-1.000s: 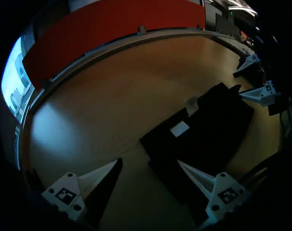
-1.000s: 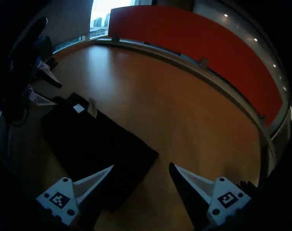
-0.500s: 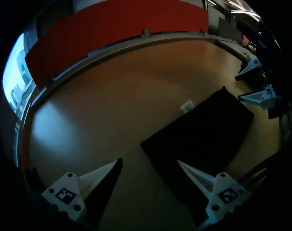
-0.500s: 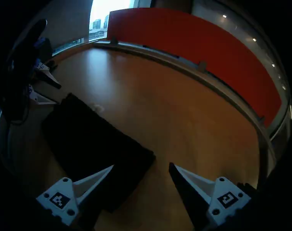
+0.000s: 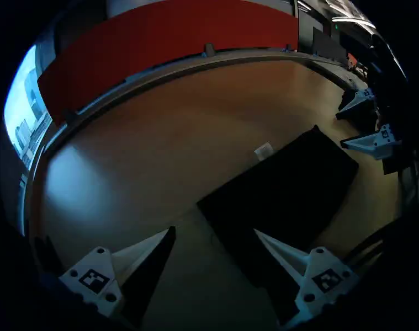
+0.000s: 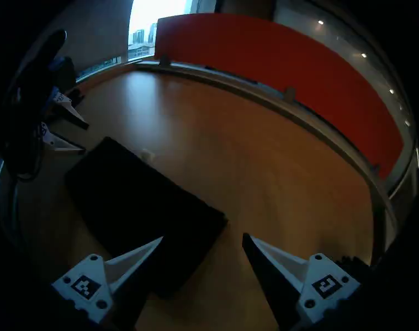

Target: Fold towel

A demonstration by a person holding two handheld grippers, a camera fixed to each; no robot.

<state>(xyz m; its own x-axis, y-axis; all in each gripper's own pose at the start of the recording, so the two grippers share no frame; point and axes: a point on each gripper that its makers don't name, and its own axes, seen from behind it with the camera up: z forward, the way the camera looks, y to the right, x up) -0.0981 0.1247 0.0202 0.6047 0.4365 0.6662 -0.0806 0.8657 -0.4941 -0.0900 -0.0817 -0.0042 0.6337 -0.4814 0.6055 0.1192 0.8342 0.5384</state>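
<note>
The dark towel [image 5: 281, 193] lay flat, a folded rectangle on the desk [image 5: 154, 138], just ahead of the left tool [image 5: 213, 230] toward its right finger, and ahead-left of the right tool [image 6: 202, 237]. It looked soft, light and limp, likely to sag when lifted. A corner near the white tag [image 5: 263, 150] seemed the best hold. Both tools stood wide apart, gripping nothing.

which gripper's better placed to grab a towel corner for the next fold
The right gripper, marginally: a towel corner lies right between its open fingers. The left gripper is open too, its corner slightly farther.
</note>
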